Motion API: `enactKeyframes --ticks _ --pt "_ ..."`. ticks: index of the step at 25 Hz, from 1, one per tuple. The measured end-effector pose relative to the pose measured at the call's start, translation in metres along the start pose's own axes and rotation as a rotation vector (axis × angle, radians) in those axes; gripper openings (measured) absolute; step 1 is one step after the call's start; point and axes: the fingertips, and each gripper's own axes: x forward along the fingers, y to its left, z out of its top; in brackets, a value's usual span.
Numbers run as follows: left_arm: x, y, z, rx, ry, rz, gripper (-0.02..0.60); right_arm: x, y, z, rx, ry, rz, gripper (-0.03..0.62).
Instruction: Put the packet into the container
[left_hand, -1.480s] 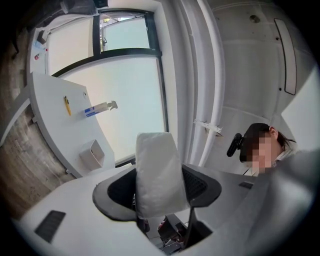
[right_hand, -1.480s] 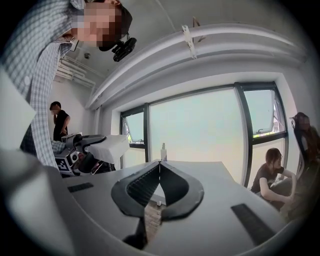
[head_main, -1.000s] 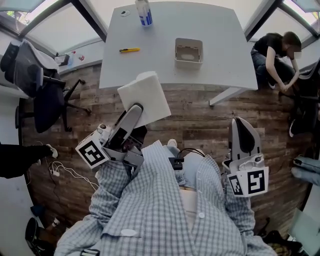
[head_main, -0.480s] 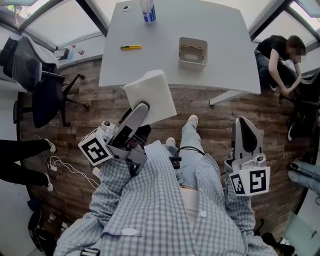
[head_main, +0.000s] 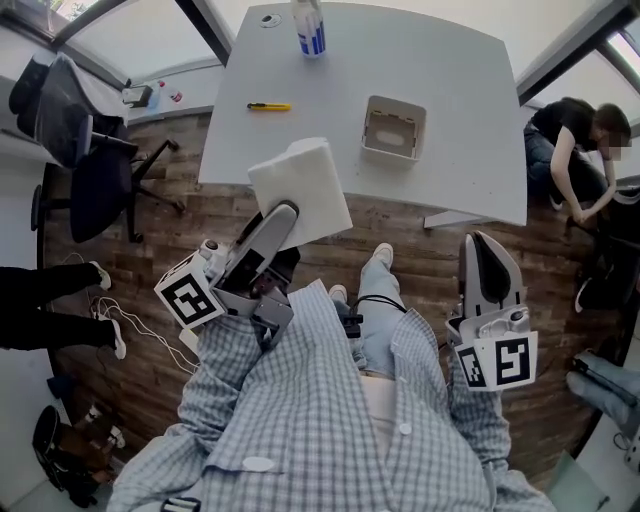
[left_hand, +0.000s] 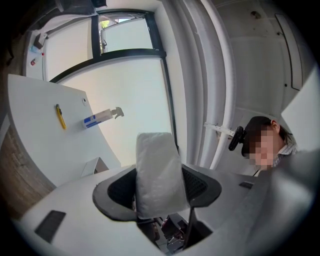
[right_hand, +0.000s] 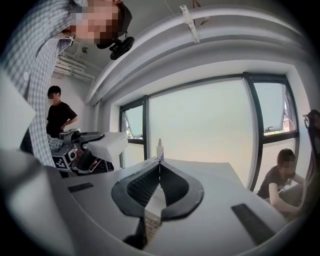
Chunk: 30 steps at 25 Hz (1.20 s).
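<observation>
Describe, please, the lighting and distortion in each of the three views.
Head view: even daylight, the table free of glare. Left gripper view: the packet sharp, picture corners black. Right gripper view: the window washed out white, its frames curved.

Light: bright, even daylight through the large frosted window panes (right_hand: 200, 135), which wash out almost to white.
Shadows: soft and low in contrast; mild sheen on the pale grey rectangular table (head_main: 420, 60).
Distortion: strong fisheye bending, with dark vignetted corners in both gripper views.
Focus: the white soft packet (left_hand: 157, 175), close to the lens, is slightly soft.
</observation>
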Motion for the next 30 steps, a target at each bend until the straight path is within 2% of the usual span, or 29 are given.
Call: enactKeyframes --ticks 4,13,21,30 --pt "0.033 0.02 0.0 0.0 -0.002 0.033 0.259 0.021 -0.036 -0.002 0.005 0.008 0.011 0.012" --pt "0.085 0.031 0.004 0.043 -0.041 0.071 0.259 0.059 -0.091 0.002 -0.005 0.009 0.086 0.012" --pt "0.117 0.039 -0.002 0.093 -0.017 0.157 0.259 0.065 -0.129 -0.006 0.012 0.031 0.125 0.012" --pt "0.132 0.045 0.001 0.154 0.053 0.223 0.259 0.069 -0.143 -0.013 0.069 0.023 0.107 0.012"
